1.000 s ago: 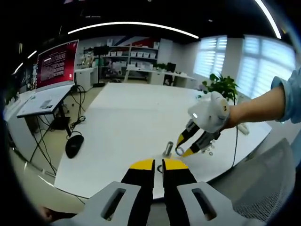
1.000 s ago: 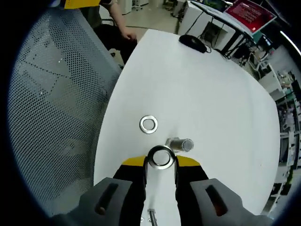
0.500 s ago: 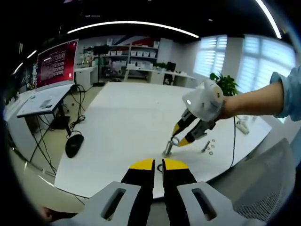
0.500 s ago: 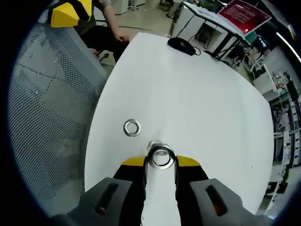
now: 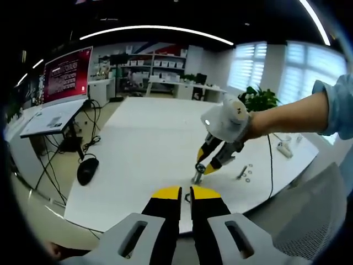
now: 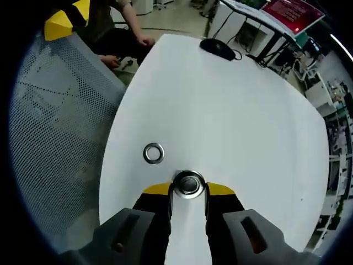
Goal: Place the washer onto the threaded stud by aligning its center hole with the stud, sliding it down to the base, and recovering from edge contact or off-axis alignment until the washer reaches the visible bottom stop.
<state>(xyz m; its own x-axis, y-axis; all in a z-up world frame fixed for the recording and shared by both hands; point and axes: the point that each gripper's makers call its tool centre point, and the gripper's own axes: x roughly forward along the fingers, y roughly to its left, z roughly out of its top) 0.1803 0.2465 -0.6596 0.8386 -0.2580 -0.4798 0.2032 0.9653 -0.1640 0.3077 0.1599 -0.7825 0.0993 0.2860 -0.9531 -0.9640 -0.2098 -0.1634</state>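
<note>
The right gripper (image 6: 188, 190) is pinching the washer (image 6: 188, 184) between its yellow tips. In the right gripper view the washer is sitting flat, and something grey and round is showing through its hole. That is likely the top of the stud, so the hole seems to be lining up well.

In the left gripper view the right gripper (image 5: 203, 167) is reaching down from a person's hand, with its tips right at the top of the stud (image 5: 196, 177), which is standing on the white table (image 5: 143, 143). The washer is looking like it is at the stud's top, not at the bottom. I cannot tell if it is on the threads yet.

So the picking up and the lining up look done. The sliding down to the base is what is left.

The left gripper (image 5: 185, 192) is waiting near the table edge, with its tips close together and nothing between them. A second washer (image 6: 153, 153) is lying on the table just beside the stud.
</note>
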